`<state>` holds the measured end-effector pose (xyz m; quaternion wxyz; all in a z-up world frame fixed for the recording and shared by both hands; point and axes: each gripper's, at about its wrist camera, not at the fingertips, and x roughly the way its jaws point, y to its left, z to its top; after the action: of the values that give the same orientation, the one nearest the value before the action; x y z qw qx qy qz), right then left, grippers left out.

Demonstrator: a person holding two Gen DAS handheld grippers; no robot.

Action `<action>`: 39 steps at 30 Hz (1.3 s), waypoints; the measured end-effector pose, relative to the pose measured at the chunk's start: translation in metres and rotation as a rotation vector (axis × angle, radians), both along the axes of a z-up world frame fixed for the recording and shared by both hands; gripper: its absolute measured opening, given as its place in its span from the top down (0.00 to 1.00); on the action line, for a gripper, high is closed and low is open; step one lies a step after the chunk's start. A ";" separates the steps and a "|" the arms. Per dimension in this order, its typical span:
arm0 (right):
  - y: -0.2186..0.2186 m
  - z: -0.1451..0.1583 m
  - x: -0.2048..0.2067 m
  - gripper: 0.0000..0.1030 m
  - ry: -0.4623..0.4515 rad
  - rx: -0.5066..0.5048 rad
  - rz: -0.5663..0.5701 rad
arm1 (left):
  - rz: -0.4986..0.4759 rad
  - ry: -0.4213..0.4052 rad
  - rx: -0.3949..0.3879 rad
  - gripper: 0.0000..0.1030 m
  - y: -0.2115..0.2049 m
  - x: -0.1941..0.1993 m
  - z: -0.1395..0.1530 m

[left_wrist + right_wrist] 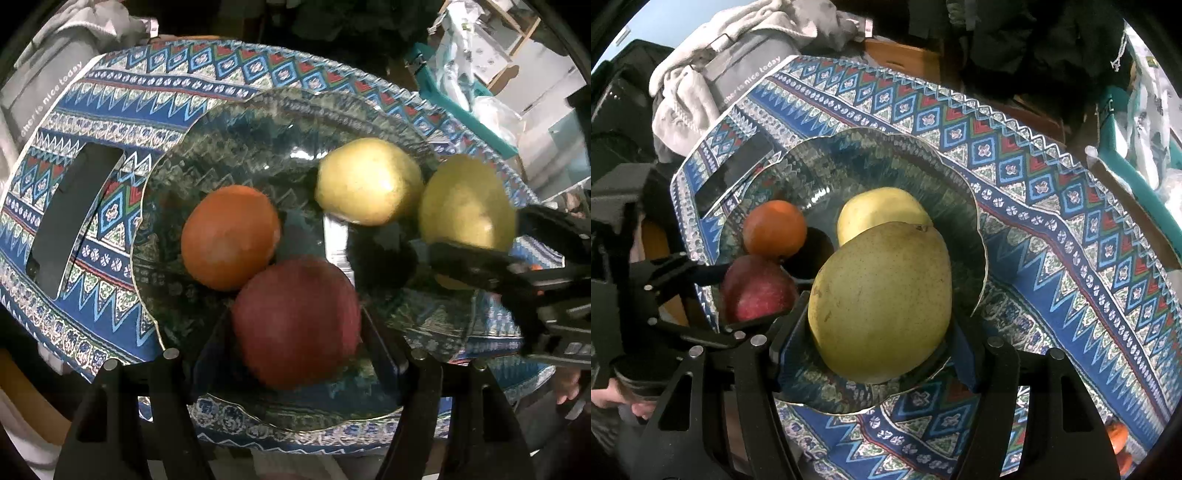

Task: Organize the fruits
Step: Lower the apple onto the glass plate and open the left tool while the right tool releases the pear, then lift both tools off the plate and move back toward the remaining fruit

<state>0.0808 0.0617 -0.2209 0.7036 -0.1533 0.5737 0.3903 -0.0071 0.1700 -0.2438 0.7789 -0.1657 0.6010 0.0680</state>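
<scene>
A dark green glazed bowl (236, 110) (849, 158) stands on a blue patterned tray (147, 92) (1052, 236). Inside it lie an orange (229, 236) (774, 229) and a yellow apple (369, 181) (875, 206). My left gripper (297, 332) (738, 295) is shut on a red apple (295, 310) (757, 288) over the bowl's near left side. My right gripper (877, 339) (491, 240) is shut on a green pear (882, 295) (465, 203) over the bowl's near right rim. Whether either fruit touches the bowl, I cannot tell.
The tray has a handle slot (70, 218) at its left end. Grey and white cloth (687, 96) is piled behind the tray. A teal crate (469, 114) with plastic bags stands at the right. A hand (613, 398) grips the left tool.
</scene>
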 end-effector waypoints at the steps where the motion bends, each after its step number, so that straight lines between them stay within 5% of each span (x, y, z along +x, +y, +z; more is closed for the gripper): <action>1: 0.000 -0.002 0.000 0.35 0.005 -0.003 -0.001 | -0.006 -0.014 -0.003 0.30 -0.001 0.000 0.004; 12: -0.001 -0.010 0.003 0.34 0.020 -0.016 -0.028 | -0.032 -0.054 0.040 0.30 -0.007 0.001 0.020; 23: -0.019 0.045 0.012 0.35 -0.061 0.101 -0.093 | -0.021 -0.117 0.047 0.30 -0.011 0.002 0.044; 39: -0.051 0.130 0.000 0.35 -0.283 0.165 -0.159 | -0.067 -0.306 0.101 0.24 -0.037 0.007 0.123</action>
<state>0.0809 0.0108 -0.0909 0.8161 -0.1030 0.4453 0.3537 -0.0001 0.1333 -0.1210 0.8704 -0.1144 0.4766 0.0460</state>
